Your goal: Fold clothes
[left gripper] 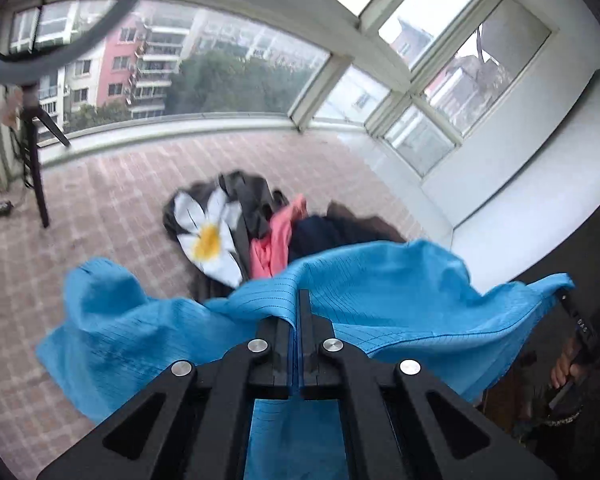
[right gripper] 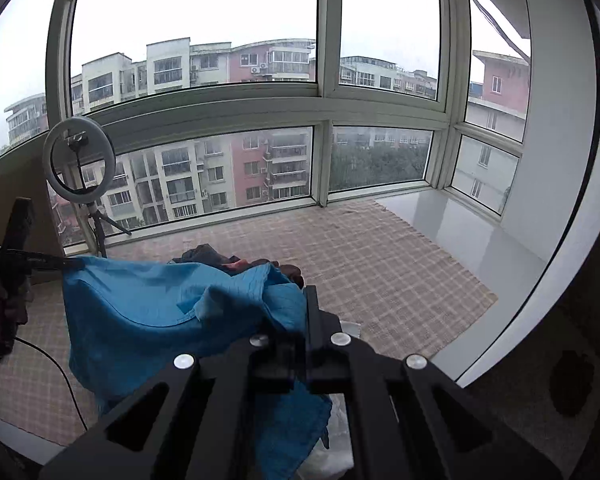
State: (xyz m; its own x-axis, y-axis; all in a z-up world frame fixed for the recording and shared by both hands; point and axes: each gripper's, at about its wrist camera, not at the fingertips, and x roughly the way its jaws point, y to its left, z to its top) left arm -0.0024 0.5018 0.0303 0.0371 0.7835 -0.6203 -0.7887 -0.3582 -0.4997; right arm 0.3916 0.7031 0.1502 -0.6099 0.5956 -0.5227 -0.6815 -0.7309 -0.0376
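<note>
Under you lies the pinkish checked woven mat (right gripper: 380,264), spread across the floor up to the glazed window wall. Above it you hold the bright blue striped fabric garment (left gripper: 380,280) lifted off the mat and stretched between your two tools, sagging in the middle and bunched in folds. Behind it on the mat sits the heap of unfolded clothes (left gripper: 260,216): a dark piece with a white and yellow daisy print, a coral pink piece, and dark navy items. At the mat's far left stands the white ring light on a black tripod (right gripper: 76,160). Your left gripper (left gripper: 298,304) has its jaws pressed together, pinching a fold of the blue cloth between them. Your right gripper (right gripper: 306,300) likewise has its jaws closed on a bunched edge of the same garment.
</note>
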